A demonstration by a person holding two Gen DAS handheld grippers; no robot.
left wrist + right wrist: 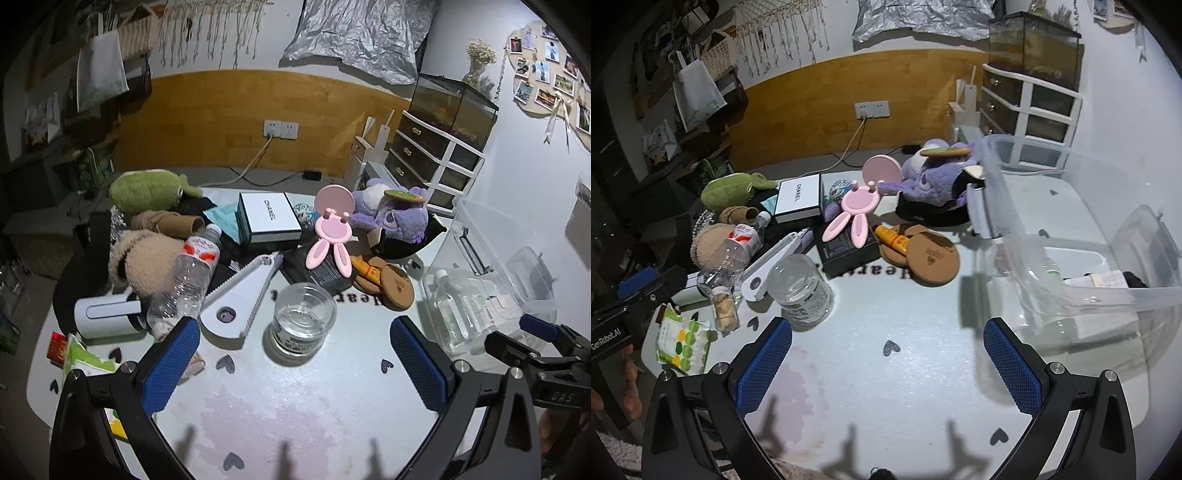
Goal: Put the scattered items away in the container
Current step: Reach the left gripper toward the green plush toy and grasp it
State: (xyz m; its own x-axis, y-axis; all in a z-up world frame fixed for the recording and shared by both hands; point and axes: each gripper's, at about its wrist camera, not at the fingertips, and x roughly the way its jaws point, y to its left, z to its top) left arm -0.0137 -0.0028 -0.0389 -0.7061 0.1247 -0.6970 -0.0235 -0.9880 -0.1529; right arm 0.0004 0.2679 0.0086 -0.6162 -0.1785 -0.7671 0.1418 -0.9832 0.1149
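Both the left claw (295, 365) and right claw (888, 365) hover wide open and empty; the bin (1071, 236), right of both, holds only a few items, while most clutter, including the jar (303, 319), lies ahead on the table (295, 413).

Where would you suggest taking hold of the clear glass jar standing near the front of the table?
Grip the glass jar across its round side wall, coming in level from the front, where the table is bare. It stands upright and open-topped, and the left gripper already faces it with fingers spread wider than it.
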